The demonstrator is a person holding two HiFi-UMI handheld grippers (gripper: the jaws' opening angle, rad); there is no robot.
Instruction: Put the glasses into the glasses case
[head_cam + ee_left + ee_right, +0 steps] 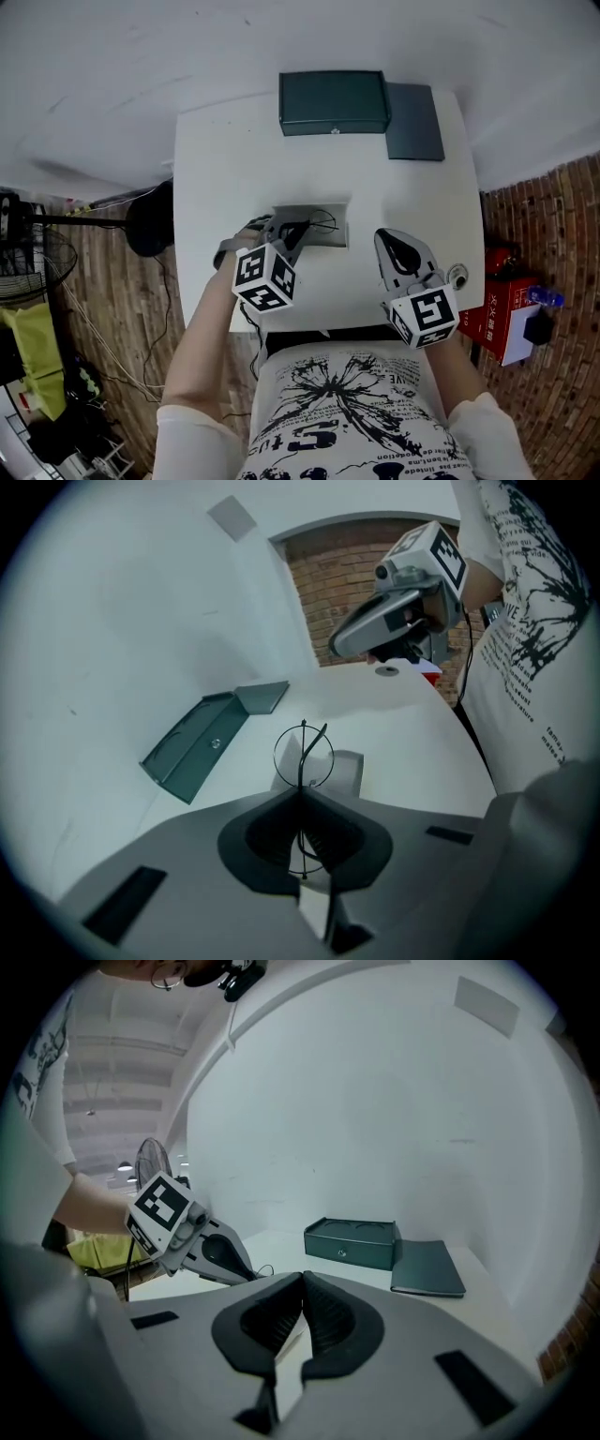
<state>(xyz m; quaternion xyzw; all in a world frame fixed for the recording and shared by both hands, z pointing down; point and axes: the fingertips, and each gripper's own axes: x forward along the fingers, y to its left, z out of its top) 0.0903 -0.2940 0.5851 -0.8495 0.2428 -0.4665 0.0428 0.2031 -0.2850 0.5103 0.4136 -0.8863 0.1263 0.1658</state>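
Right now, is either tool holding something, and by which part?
The left tool is shut on the wire-frame glasses, gripping the thin frame near its middle; one lens ring sticks out beyond the tips. The right tool holds nothing.

Thin black wire-rimmed round glasses (303, 757): one round rim shows past the jaw tips, another between the jaws.
Glasses state: clamped between the closed jaws of the left gripper (302, 792).
Glasses pose: upright, seen edge-on along the jaws.
Glasses place: over the middle of the white table (216, 169), toward its near edge; cannot tell if they touch it.
Dark green rectangular box-shaped glasses case (333, 101): small metal stud on its front wall.
Case state: open and empty, its flat flap (414, 122) lying on the table against its right side.
Case place: at the table's far edge, toward the far right corner, well apart from the glasses.
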